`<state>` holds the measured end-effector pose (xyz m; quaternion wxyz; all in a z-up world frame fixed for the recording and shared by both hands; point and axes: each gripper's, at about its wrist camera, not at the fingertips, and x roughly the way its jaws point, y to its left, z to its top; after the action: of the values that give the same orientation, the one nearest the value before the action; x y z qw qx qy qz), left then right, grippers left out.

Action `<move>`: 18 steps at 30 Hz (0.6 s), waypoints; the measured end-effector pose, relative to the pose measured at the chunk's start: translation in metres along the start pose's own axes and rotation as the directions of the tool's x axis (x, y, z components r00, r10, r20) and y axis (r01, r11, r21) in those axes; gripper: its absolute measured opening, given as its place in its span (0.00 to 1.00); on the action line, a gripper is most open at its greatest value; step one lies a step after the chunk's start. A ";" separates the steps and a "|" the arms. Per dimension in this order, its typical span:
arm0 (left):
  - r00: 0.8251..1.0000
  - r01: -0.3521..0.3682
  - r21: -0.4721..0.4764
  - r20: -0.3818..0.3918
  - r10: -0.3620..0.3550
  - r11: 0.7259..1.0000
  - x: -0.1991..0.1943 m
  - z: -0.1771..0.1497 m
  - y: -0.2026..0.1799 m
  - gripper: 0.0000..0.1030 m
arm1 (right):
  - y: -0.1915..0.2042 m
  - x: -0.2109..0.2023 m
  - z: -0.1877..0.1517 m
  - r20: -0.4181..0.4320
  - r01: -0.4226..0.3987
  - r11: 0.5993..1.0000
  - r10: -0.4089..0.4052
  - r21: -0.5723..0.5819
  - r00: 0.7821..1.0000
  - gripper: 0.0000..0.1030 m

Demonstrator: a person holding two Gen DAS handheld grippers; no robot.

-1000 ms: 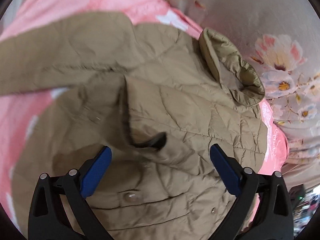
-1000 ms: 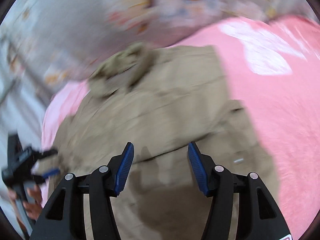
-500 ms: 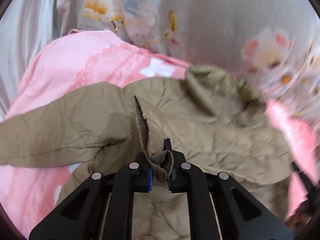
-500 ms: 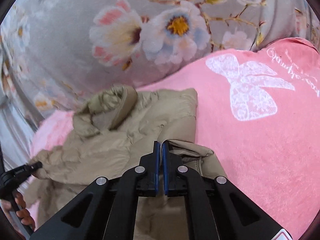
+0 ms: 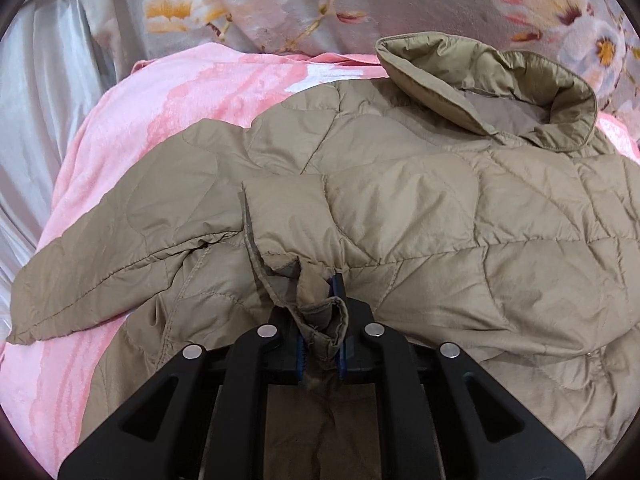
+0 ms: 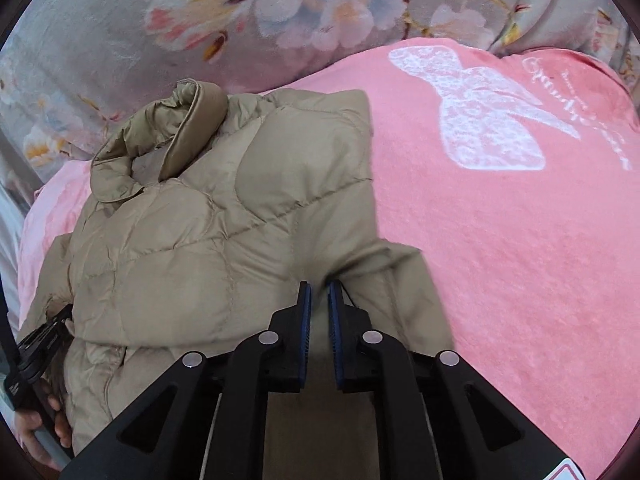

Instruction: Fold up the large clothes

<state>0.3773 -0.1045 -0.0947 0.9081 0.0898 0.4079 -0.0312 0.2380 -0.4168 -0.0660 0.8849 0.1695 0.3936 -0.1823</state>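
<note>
A tan quilted jacket (image 5: 400, 208) lies on a pink blanket (image 5: 168, 104), collar (image 5: 492, 92) at the far side. My left gripper (image 5: 320, 344) is shut on a bunched hem edge of the jacket, with a sleeve (image 5: 120, 256) spread to its left. In the right wrist view the jacket (image 6: 208, 240) fills the left half, collar (image 6: 168, 136) at the back. My right gripper (image 6: 319, 312) has its blue pads a narrow gap apart, with jacket fabric showing between them. The left gripper (image 6: 40, 344) and the hand holding it show at the left edge.
A grey flowered cover (image 6: 280, 12) rises behind the blanket. The pink blanket (image 6: 520, 240) with a white butterfly print (image 6: 480, 112) stretches to the right of the jacket. Silvery fabric (image 5: 36, 92) hangs at the far left.
Both grippers went from wide open to closed on the jacket's hem. The folded part of the jacket has since been carried toward the collar. The right gripper's pads now stand slightly apart.
</note>
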 end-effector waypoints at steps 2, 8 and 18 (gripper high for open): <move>1.000 -0.016 0.009 0.011 0.016 1.000 0.001 0.000 -0.005 0.10 | 0.009 -0.027 0.001 0.067 0.015 1.000 -0.014 -0.017 0.998 0.15; 1.000 -0.005 -0.009 0.026 0.005 1.000 0.000 -0.003 -0.003 0.10 | 0.105 -0.055 0.015 0.131 -0.067 0.972 0.099 -0.225 0.986 0.15; 1.000 0.007 -0.018 0.031 -0.006 1.000 -0.001 -0.005 -0.002 0.10 | 0.165 0.029 -0.016 -0.038 -0.051 0.958 0.042 -0.282 0.998 0.10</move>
<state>0.3727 -0.1055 -0.0979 0.9149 0.0797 0.3944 -0.0318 0.3210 -0.2705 -0.0720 0.8978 0.0535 0.4254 -0.1008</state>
